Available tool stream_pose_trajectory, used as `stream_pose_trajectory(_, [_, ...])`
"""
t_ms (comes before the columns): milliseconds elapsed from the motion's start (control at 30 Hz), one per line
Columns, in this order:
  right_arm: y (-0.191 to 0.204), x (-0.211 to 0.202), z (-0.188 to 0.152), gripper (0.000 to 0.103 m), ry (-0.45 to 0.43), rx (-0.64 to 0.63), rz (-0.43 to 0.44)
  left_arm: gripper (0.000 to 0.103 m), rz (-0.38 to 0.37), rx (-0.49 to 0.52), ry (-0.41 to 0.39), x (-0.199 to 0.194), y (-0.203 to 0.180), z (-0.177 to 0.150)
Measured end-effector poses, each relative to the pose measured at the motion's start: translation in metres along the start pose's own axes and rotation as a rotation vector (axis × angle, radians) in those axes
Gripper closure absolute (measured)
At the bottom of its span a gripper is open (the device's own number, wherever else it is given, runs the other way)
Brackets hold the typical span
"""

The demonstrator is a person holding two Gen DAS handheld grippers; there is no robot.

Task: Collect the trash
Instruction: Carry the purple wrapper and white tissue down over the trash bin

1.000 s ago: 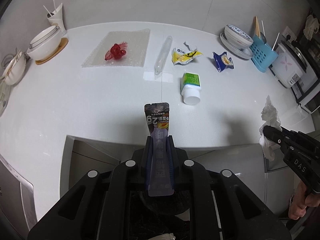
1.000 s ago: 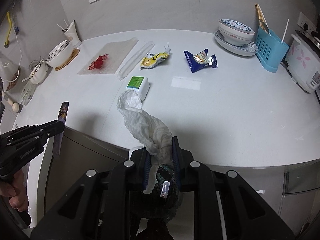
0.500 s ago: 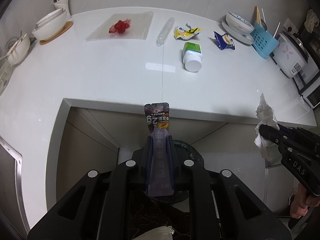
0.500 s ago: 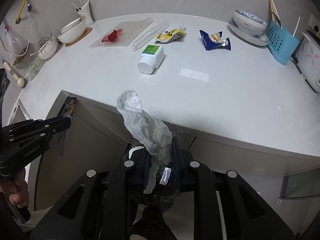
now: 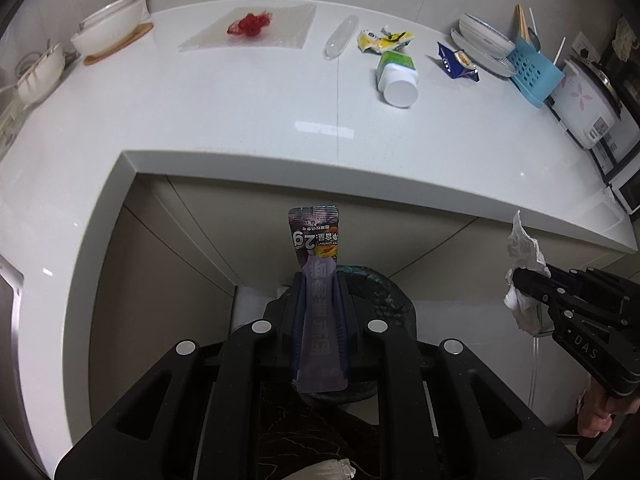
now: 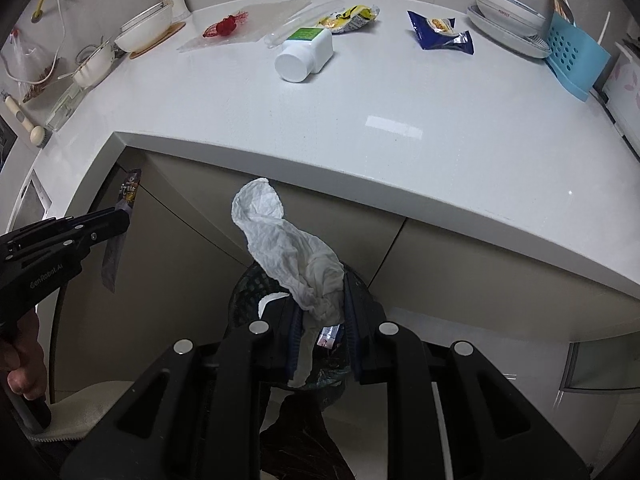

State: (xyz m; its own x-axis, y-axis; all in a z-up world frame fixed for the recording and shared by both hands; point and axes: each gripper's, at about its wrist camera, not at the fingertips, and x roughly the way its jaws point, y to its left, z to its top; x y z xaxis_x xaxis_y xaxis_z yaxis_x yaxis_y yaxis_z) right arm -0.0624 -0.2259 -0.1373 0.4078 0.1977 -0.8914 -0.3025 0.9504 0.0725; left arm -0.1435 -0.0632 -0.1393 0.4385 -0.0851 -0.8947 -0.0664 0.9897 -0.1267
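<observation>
Both grippers tilt steeply downward over a dark bin [image 6: 248, 292] below the white countertop [image 5: 240, 112] edge. The left gripper [image 5: 319, 280] is clamped on a purple snack wrapper [image 5: 316, 240], its long axis pointing up along the fingers. The right gripper [image 6: 320, 304] pinches a crumpled white tissue [image 6: 280, 240], trailing up-left.
</observation>
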Motion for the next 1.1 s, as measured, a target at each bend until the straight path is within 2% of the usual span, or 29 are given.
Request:
stream_pose_trajectory(267, [0.003,0.022,-0.015,0.085,0.017,-0.006,0.011,0.090,0.007,-0.045,0.020,0.025,0.013,-0.009])
stream_pose_trajectory(600, [0.003,0.053,-0.030,0.085,0.039,-0.006,-0.006,0.090,-0.014,-0.028,0.010,0.046,0.012,-0.018])
stream_pose_trajectory(833, [-0.001,0.066,-0.039,0.086,0.035,-0.007,-0.030,0.090,-0.025,0.003,0.020,0.063,0.004,-0.032])
stream_pose_trajectory(1100, [-0.009,0.073,-0.048,0.086,0.049,0.018,-0.044,0.090,-0.029,0.082,0.039,0.080,-0.015,-0.043])
